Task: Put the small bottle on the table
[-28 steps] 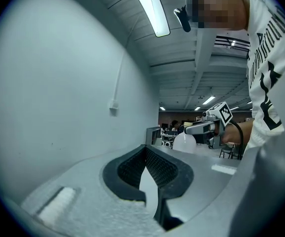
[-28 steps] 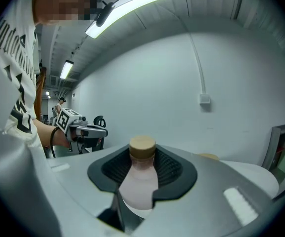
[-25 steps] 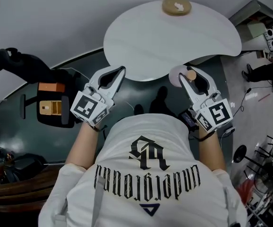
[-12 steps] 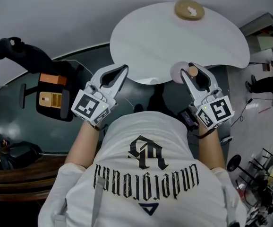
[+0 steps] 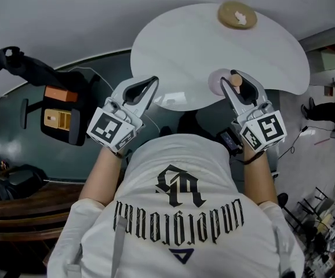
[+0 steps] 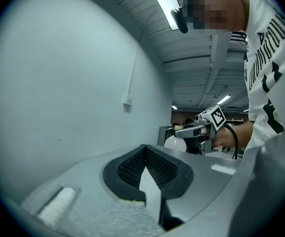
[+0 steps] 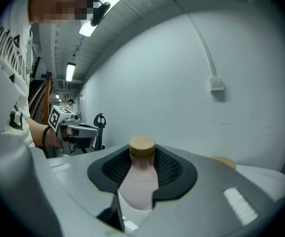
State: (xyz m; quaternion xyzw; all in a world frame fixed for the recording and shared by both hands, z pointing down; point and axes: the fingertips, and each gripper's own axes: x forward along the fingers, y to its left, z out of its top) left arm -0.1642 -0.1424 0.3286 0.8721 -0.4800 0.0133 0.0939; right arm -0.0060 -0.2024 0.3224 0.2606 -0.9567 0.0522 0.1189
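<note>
**A:** Where's the bottle?

**B:** Upright between the jaws of the right gripper, which pinch its pale body below the tan cap.

**A:** Is it on the table?

**B:** It's at the near edge. I cannot tell whether its base touches the top.

**A:** And the left gripper?

**B:** Its jaw tips are pressed together on nothing, by that same edge and well apart from the right. A tan disc lies at the table's far side.

One bottle; one table; one disc; left claw, right claw: two.
</note>
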